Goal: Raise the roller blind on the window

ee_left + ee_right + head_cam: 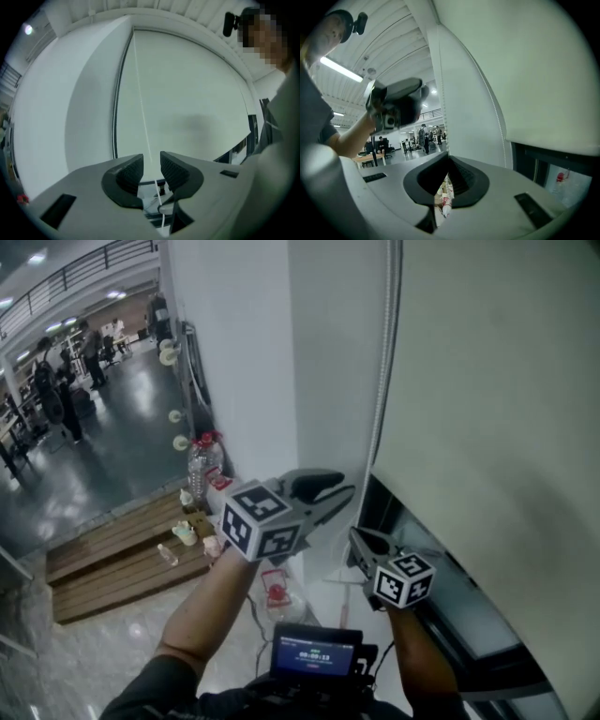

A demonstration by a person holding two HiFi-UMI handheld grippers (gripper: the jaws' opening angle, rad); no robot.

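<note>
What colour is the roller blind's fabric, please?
The roller blind is a plain off-white with no pattern, and it shows best in the head view.

Head camera looked steeply down; each gripper camera rode close behind its own jaws — left squarely facing the roller blind, right glancing along its edge — and all three shared that blind.

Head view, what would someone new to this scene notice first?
The big pale roller blind fills the right side, lowered over most of the dark window. In front of it, near the centre, the left gripper is held up with its jaws apart and the thin pull cord running between them. The right gripper sits lower, shut.
</note>
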